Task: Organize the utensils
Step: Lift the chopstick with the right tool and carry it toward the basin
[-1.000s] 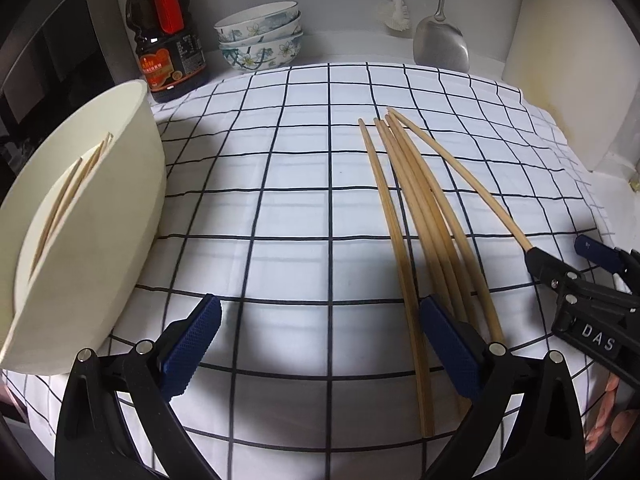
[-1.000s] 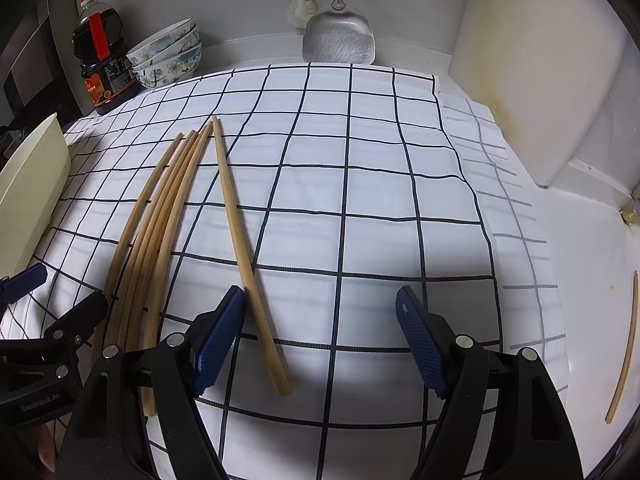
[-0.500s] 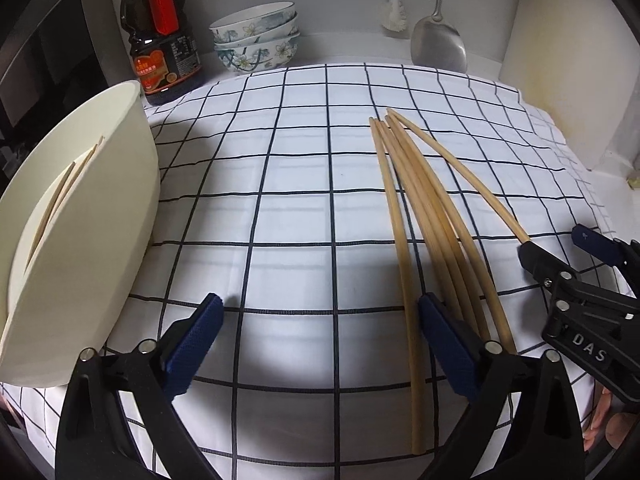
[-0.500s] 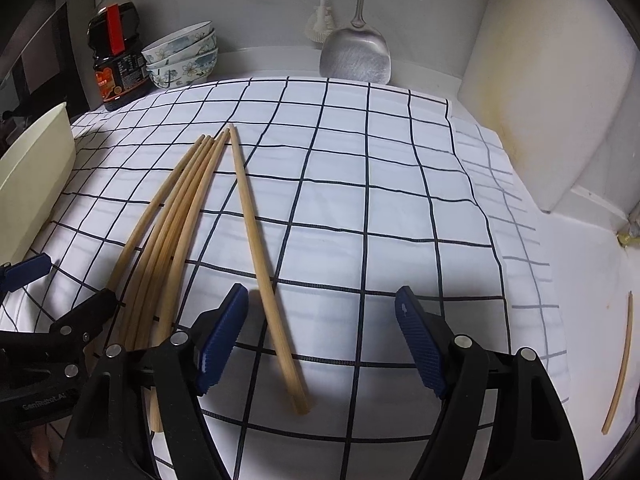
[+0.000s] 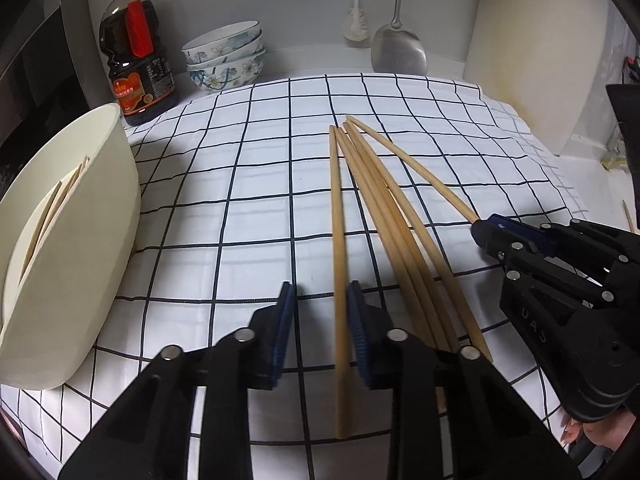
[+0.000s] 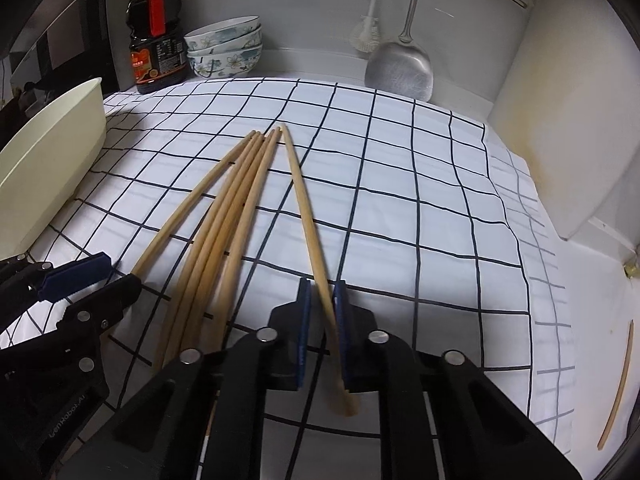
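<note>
Each gripper straddles one outer chopstick, picking singles off the fan on the checked cloth [image 5: 240, 200]. The right gripper [image 6: 320, 292] has its fingers clenched on the rightmost chopstick [image 6: 304, 208]. The left gripper [image 5: 320, 300] has fingers narrowed around the leftmost chopstick [image 5: 335, 200], one pad apart. The cream bowl [image 5: 100, 220], beside them, holds two already.

Sauce bottle [image 5: 136, 64], stacked bowls [image 5: 224, 58], spatula [image 5: 398, 52], checked cloth [image 5: 240, 184].
</note>
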`<state>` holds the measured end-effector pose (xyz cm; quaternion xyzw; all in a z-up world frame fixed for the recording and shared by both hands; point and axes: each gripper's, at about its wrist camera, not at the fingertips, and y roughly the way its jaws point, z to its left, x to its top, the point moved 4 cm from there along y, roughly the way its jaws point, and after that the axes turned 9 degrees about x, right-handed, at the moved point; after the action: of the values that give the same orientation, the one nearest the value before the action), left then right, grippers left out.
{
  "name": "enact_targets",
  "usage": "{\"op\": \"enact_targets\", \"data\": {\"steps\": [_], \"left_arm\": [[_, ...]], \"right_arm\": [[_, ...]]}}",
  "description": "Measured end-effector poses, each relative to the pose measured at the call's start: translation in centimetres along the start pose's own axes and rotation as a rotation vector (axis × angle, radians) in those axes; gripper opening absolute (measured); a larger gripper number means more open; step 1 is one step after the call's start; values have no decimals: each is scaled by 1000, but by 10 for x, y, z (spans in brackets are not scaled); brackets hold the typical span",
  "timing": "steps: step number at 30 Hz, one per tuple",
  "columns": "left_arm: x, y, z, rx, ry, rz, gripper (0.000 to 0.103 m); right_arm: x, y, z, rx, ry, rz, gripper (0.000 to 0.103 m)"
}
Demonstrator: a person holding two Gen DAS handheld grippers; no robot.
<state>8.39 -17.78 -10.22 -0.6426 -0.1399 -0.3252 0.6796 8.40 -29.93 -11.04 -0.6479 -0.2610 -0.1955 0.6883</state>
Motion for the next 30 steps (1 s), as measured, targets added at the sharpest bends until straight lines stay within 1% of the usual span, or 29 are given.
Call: {"op": "enact_targets", "data": {"steps": [2,5,9,13,18,21,26,30], "left_arm": [[-2,-1,-1,-8,5,-3,8],[-3,-2,-1,-12,8,-6,7],[-5,-4,3,-51,-22,3,7],[-8,-9,4,-82,-31,12,7],[-5,-20,11,-103,-54,-1,7],[-1,-31,19,-104,-64,-26,7],[6,-46,30,-113,-78,-53,7],[10,-58,38,-133,-92,-66,7]], "right_arm": [[0,0,2,-1,-1,0,8],[0,-1,1,9,11,0,6],[1,-1,1,32,24,-4,6],[3,-5,4,47,33,-18,6],[8,-15,3,74,60,-55,6],[10,-20,0,85,83,-73,6],[13,-30,-8,133,143,-106,6],[16,-40,-14,192,196,-139,6]]}}
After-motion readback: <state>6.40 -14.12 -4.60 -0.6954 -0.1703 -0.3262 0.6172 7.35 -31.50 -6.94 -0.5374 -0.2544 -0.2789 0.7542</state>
